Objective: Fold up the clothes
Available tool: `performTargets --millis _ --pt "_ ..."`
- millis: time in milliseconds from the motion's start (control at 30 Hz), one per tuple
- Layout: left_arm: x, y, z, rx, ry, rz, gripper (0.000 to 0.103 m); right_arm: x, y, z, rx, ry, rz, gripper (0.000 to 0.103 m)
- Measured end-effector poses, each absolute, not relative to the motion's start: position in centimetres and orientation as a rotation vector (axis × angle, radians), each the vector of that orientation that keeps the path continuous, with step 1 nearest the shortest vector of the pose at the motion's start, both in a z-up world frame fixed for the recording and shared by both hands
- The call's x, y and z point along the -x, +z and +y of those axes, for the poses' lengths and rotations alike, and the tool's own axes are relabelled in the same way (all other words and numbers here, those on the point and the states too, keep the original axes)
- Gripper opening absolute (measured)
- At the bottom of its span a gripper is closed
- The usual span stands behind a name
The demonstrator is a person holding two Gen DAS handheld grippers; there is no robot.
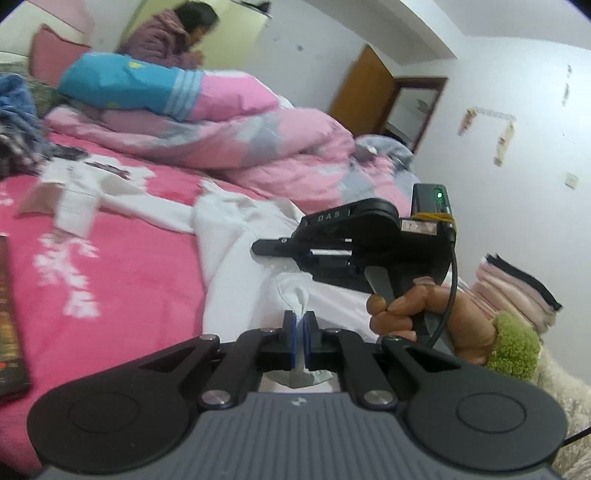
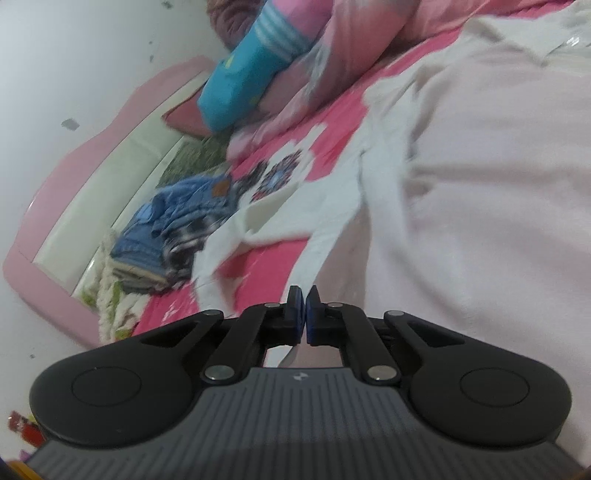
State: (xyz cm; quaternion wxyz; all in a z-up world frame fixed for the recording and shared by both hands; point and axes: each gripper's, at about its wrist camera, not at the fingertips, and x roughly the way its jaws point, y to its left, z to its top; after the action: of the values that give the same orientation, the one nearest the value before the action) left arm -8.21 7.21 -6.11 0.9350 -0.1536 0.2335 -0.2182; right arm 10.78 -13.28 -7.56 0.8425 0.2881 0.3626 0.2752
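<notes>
The left claw (image 1: 300,325) is pinched shut on a small fold of the white garment (image 1: 255,258), which pokes up between its blue pads. The right claw (image 2: 304,314), seen side-on in the left view with a hand (image 1: 424,317) on its trigger, is also closed, and the white cloth runs under its tips; whether it truly has a grip there I cannot tell for certain, though cloth shows behind the pads in its own view. The garment lies spread over the near edge of the bed (image 1: 110,266), one sleeve (image 1: 74,199) flung out toward the head end. Folding looks barely begun: one white garment in hand, one heap of blue jeans and checked clothes (image 2: 173,229) near the headboard waiting, and one stack of folded clothes (image 1: 513,295) beyond the bed's far side apparently done. One person (image 1: 166,33) sits behind the pink quilt (image 1: 258,140).
</notes>
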Motion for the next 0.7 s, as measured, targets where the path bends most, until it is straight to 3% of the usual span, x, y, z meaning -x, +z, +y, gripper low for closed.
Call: performTargets --millis 700 --pt "3.8 -8.0 -4.5 0.166 -0.717 0.605 0.004 -8.3 -10.4 -28.0 -0.716 0.391 0.674 0.001"
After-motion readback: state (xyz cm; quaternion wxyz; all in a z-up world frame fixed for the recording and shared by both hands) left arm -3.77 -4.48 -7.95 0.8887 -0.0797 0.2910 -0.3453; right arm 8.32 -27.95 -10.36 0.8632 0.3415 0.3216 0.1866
